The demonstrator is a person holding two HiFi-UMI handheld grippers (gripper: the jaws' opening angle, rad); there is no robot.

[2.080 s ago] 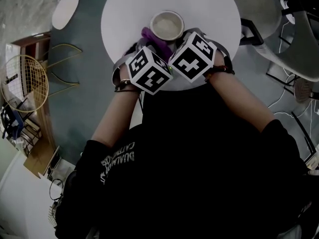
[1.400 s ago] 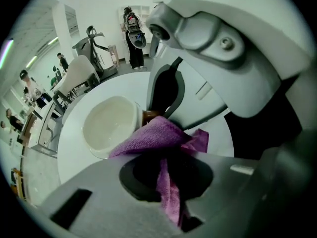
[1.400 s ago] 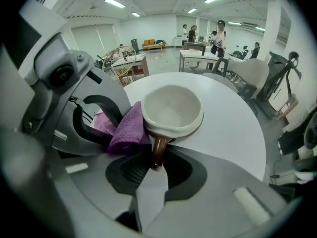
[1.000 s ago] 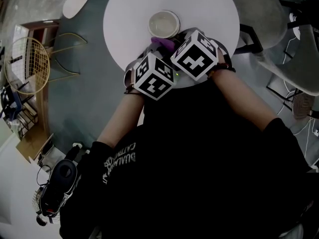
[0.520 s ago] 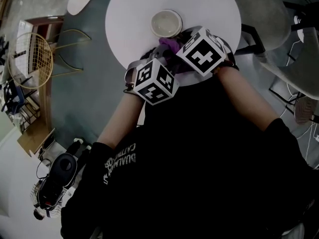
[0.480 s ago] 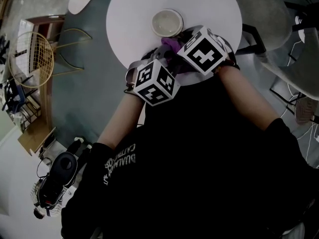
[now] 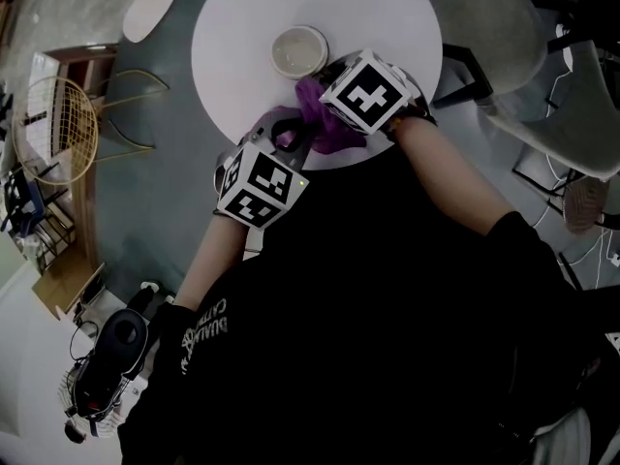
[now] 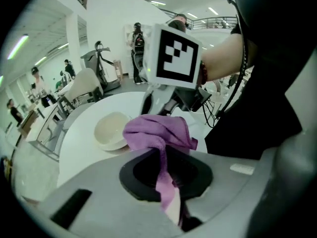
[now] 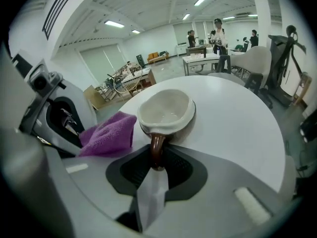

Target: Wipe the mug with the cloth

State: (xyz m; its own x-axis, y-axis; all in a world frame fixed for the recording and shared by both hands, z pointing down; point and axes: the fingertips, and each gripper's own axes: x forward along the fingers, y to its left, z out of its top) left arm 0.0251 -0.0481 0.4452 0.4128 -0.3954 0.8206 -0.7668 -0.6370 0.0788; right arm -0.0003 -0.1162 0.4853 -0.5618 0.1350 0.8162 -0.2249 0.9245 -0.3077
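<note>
A cream mug (image 7: 298, 51) stands upright on the round white table (image 7: 387, 8). In the right gripper view its brown handle (image 9: 157, 150) lies between the jaws of my right gripper (image 9: 156, 166), which is shut on it; those jaws have just been opening a little. My left gripper (image 8: 168, 192) is shut on a purple cloth (image 8: 157, 132), which bunches up in front of its jaws, lifted off the table and apart from the mug (image 8: 111, 130). In the head view the cloth (image 7: 320, 124) hangs between the two marker cubes, at the table's near edge.
A grey round seat (image 7: 484, 13) stands right of the table, and a wire basket (image 7: 53, 129) sits on the floor at left. The person's dark torso fills the lower head view. Distant people and desks show in the gripper views.
The left gripper has drawn back from the mug toward the person and risen, taking the cloth with it. The right gripper has stayed at the mug's handle.
</note>
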